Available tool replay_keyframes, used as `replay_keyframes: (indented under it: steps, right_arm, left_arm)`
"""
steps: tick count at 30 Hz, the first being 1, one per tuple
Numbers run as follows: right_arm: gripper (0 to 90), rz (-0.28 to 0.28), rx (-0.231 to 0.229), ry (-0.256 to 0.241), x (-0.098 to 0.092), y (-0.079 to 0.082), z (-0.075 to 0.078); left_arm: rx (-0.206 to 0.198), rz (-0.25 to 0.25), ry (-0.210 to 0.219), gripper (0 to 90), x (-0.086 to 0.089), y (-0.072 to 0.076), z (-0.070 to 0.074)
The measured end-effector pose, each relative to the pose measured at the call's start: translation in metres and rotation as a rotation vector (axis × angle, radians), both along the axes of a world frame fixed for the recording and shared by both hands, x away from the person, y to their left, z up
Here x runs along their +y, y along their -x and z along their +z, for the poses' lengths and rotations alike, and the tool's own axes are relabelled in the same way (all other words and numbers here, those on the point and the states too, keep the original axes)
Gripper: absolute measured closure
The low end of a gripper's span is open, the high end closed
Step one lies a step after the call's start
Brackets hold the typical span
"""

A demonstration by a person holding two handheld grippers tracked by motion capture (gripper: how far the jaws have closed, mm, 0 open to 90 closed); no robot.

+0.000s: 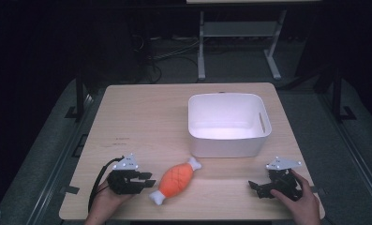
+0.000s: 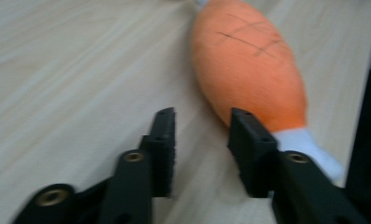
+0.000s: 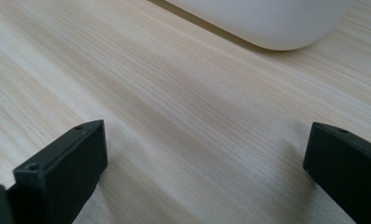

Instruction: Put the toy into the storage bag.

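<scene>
An orange plush meat toy with white bone ends lies tilted on the wooden table near the front edge. My left gripper rests on the table just left of the toy, open, pointing at its lower white end. In the left gripper view the jaws are apart with bare table between them, and the toy lies just beyond the right jaw. My right gripper sits at the front right, wide open over bare wood, holding nothing.
A white plastic bin stands behind the toy, right of centre; its rounded corner appears ahead of the right gripper. The table's front edge is close under both hands. Dark floor and a stand's legs lie beyond.
</scene>
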State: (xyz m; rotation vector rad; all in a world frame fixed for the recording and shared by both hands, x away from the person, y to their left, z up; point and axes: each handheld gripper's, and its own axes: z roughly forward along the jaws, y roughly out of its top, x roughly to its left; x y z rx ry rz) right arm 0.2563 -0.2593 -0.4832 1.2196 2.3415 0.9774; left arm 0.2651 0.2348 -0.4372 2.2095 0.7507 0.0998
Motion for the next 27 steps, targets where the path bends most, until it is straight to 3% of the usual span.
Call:
replay_keyframes:
  steps: [2, 3, 4, 6, 12, 16, 21, 27]
  right_arm:
    - [0.0, -0.002, 0.003, -0.001, 0.000, 0.000, 0.000]
    - [0.0, -0.002, 0.003, -0.001, 0.000, 0.000, 0.000]
    - [0.0, -0.002, 0.003, -0.001, 0.000, 0.000, 0.000]
    - [0.0, -0.001, 0.003, -0.001, 0.000, 0.000, 0.000]
    - [0.0, -0.001, 0.003, -0.001, 0.000, 0.000, 0.000]
    - [0.0, -0.002, 0.003, -0.001, 0.000, 0.000, 0.000]
    - [0.0, -0.001, 0.003, -0.001, 0.000, 0.000, 0.000]
    - [0.0, -0.002, 0.003, -0.001, 0.000, 0.000, 0.000]
  left_arm:
    - [-0.004, 0.004, 0.000, 49.5, 0.001, -0.002, 0.000]
    - [-0.008, 0.013, 0.010, 49.5, 0.002, -0.005, 0.001]
    - [-0.010, 0.017, 0.020, 42.5, 0.002, -0.006, 0.001]
    - [-0.022, 0.027, 0.041, 36.9, 0.001, -0.011, 0.004]
    - [-0.010, 0.044, 0.087, 25.5, -0.006, -0.018, 0.009]
    - [-0.020, 0.055, 0.096, 17.9, -0.013, -0.021, 0.012]
    - [-0.015, 0.049, 0.128, 13.6, -0.023, -0.024, 0.013]
    - [-0.008, 0.018, 0.129, 13.5, -0.038, -0.026, 0.012]
